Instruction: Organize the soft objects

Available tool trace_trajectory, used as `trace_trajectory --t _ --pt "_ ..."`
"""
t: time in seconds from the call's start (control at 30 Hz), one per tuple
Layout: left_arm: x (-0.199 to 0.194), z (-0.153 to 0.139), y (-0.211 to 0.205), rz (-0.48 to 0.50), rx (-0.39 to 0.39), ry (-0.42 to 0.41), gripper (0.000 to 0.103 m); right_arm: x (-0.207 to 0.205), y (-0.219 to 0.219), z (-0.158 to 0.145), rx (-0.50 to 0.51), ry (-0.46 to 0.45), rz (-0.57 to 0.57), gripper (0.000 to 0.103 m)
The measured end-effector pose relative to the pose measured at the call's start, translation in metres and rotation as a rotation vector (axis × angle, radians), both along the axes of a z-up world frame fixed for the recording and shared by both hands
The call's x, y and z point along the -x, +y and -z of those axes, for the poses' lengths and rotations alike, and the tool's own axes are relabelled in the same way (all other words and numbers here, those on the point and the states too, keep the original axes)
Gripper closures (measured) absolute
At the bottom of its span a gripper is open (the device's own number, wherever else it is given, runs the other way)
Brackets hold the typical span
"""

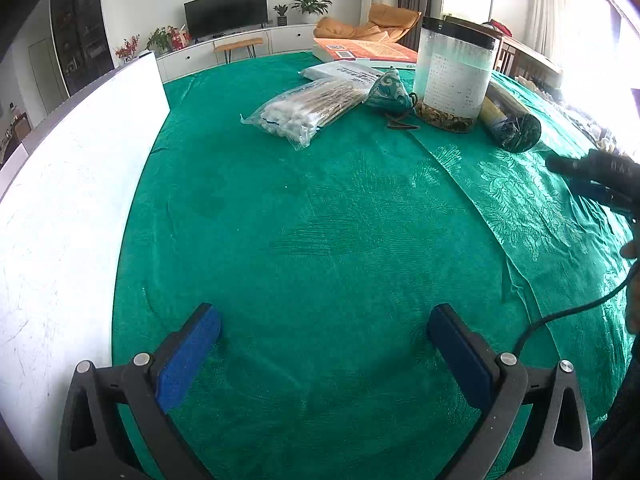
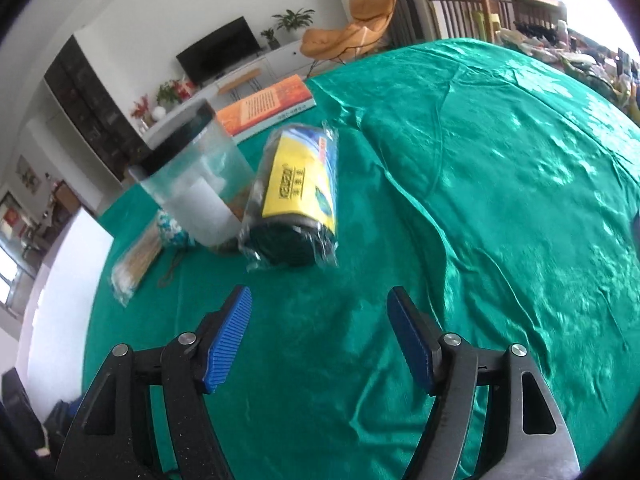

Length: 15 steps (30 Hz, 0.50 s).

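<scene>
Both tools released, empty: left tool, right tool. On green counter: one swab bag, one patterned pouch, one wrapped roll just ahead of right tool, one jar, one book.

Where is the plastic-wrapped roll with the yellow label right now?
The wrapped roll lies on its side on the green tablecloth, straight ahead of the open right tongs in the right wrist view, right of the clear jar and apparently touching it.
</scene>
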<state>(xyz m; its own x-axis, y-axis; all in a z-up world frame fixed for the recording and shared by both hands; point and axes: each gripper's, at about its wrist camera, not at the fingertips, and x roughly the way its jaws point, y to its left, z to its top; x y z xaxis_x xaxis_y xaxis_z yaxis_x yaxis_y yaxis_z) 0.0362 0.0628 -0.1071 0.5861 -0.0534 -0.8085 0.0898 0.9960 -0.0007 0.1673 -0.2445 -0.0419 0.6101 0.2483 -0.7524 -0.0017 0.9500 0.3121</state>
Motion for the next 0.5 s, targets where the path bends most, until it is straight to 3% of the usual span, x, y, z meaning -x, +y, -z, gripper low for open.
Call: trace_trajectory --t 0.07,0.17,0.27,0.33,0.5 --pt "0.000 0.000 0.000 0.000 0.000 0.000 0.000 0.007 0.010 0.010 0.094 0.031 -0.010 0.030" --pt "0.000 0.000 0.000 0.000 0.000 0.000 0.000 0.015 0.024 0.007 0.218 0.006 -0.028 0.029" --pt "0.000 0.000 0.000 0.000 0.000 0.000 0.000 0.016 0.030 0.012 0.268 0.007 -0.043 0.029" --pt "0.000 0.000 0.000 0.000 0.000 0.000 0.000 0.017 0.031 0.019 0.308 0.020 -0.041 0.023" --pt "0.000 0.000 0.000 0.000 0.000 0.000 0.000 0.016 0.029 0.020 0.308 0.022 -0.045 0.019"
